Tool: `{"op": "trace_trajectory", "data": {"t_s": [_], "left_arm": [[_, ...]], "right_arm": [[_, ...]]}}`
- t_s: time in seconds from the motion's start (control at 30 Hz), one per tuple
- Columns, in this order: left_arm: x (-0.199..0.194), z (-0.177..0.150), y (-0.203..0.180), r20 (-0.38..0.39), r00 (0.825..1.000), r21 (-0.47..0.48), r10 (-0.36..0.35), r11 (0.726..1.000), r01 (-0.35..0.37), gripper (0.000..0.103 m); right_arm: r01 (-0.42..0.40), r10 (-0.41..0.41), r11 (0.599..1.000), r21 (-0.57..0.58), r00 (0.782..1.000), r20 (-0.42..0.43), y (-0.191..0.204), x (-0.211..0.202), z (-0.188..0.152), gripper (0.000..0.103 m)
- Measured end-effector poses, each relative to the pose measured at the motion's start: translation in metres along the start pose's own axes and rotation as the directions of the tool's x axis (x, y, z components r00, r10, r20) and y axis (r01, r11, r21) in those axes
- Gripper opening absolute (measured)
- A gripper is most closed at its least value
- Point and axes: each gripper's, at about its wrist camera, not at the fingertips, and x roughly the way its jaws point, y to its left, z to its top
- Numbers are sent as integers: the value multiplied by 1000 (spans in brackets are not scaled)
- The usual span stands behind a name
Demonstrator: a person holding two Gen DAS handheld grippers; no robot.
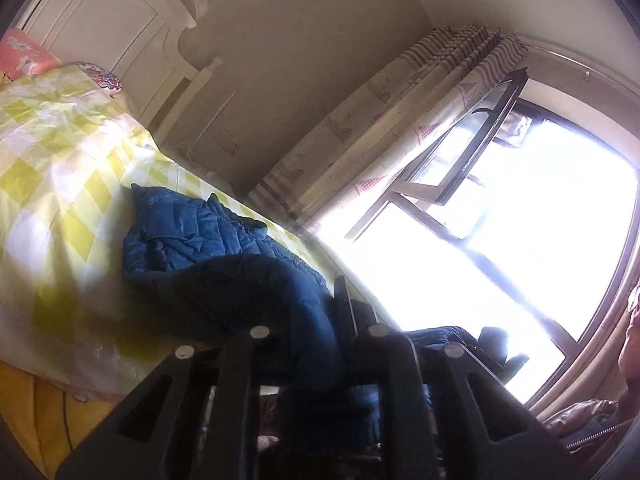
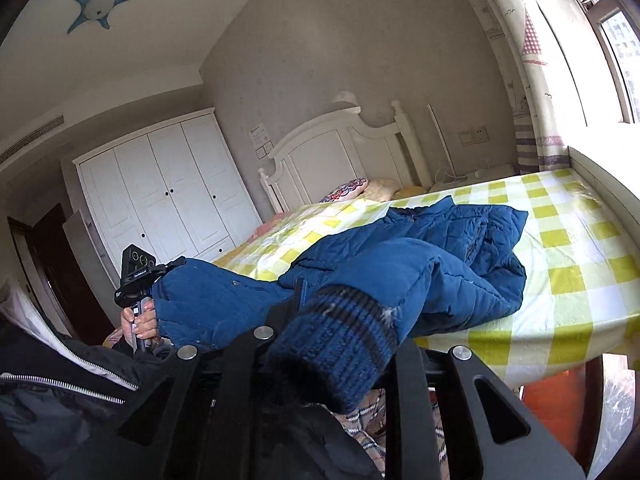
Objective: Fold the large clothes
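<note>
Right gripper point(image 2: 320, 344) clamps the jacket's point(image 2: 420, 264) knit cuff point(image 2: 336, 352), left gripper point(image 1: 320, 320) pinches padding near it; slick fabric could slide off the bed point(image 2: 560, 248)

Bare yellow-and-white checked bedsheet point(image 2: 568, 248) was seen right of and beyond the crumpled blue quilted jacket point(image 2: 440, 248). Passage was blocked at the head by the white panelled headboard point(image 2: 340, 152), along the far edge by the window ledge point(image 2: 608, 184).

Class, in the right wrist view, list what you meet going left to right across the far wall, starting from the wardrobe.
White wardrobe → paper notice → white headboard → wall socket → patterned curtain → window.
</note>
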Motion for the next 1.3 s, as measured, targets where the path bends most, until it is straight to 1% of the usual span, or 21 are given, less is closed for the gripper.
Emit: {"op": "trace_trajectory", "data": {"t_s": [0.07, 0.17, 0.2, 0.27, 0.3, 0.33, 0.37, 0.4, 0.43, 0.47, 0.6, 0.63, 0.7, 0.8, 0.87, 0.9, 0.97, 1.03, 1.13, 1.23, 1.3], "left_arm": [[37, 39, 5, 6, 1000, -23, 8, 1000, -8, 16], [109, 98, 35, -23, 997, -118, 71, 990, -74, 17], [137, 113, 49, -40, 993, -155, 108, 981, -113, 18], [194, 135, 88, -104, 974, -224, 202, 949, -220, 22], [220, 138, 110, -149, 958, -260, 246, 925, -278, 25], [241, 135, 135, -200, 935, -292, 293, 893, -342, 29], [258, 130, 157, -249, 910, -314, 332, 861, -400, 34], [270, 124, 176, -281, 889, -324, 363, 836, -444, 47], [277, 116, 194, -294, 876, -329, 383, 820, -469, 56], [281, 112, 207, -286, 876, -327, 387, 820, -469, 59], [271, 97, 233, -215, 930, -334, 298, 873, -357, 70], [271, 97, 234, -201, 939, -333, 279, 882, -334, 74], [270, 93, 235, -161, 950, -318, 266, 898, -305, 76], [266, 89, 226, -108, 949, -284, 297, 905, -316, 77], [250, 90, 212, -39, 929, -258, 369, 894, -366, 87], [241, 93, 203, 4, 915, -243, 404, 888, -391, 100], [233, 100, 187, 57, 888, -174, 456, 880, -441, 100], [243, 114, 176, 13, 873, -34, 487, 873, -487, 100], [275, 129, 177, -147, 834, 150, 532, 845, -513, 100], [305, 132, 187, -251, 791, 241, 557, 828, -506, 100], [324, 132, 198, -328, 771, 252, 546, 837, -486, 100]], "right_arm": [[48, -49, 998, 46, 999, 13, -19, 31, 39, 19], [150, -149, 977, 152, 989, -21, -65, 95, 86, 19], [173, -168, 963, 208, 985, -44, -87, 118, 96, 19], [202, -177, 929, 309, 978, -108, -133, 162, 103, 24], [213, -171, 904, 372, 975, -142, -157, 182, 100, 33], [220, -161, 863, 454, 973, -166, -182, 195, 92, 56], [219, -149, 816, 535, 974, -172, -204, 203, 82, 69], [210, -145, 777, 593, 977, -157, -221, 205, 71, 89], [198, -152, 756, 624, 980, -127, -235, 205, 62, 91], [190, -160, 746, 638, 981, -106, -247, 204, 54, 91], [240, -208, 688, 685, 969, -130, -290, 204, 20, 91], [249, -227, 697, 672, 966, -123, -294, 204, 16, 78], [259, -241, 722, 642, 963, -118, -294, 207, 15, 79], [312, -270, 747, 587, 949, -161, -286, 216, 18, 81], [345, -302, 773, 532, 938, -170, -277, 219, 23, 81], [364, -317, 790, 494, 931, -181, -273, 221, 26, 81], [404, -342, 820, 405, 914, -220, -265, 230, 35, 81], [432, -363, 849, 304, 895, -259, -259, 242, 47, 81], [438, -364, 872, 217, 878, -311, -260, 259, 64, 81], [434, -334, 877, 204, 858, -390, -269, 279, 69, 81], [441, -332, 878, 186, 842, -426, -269, 289, 66, 81]]}}
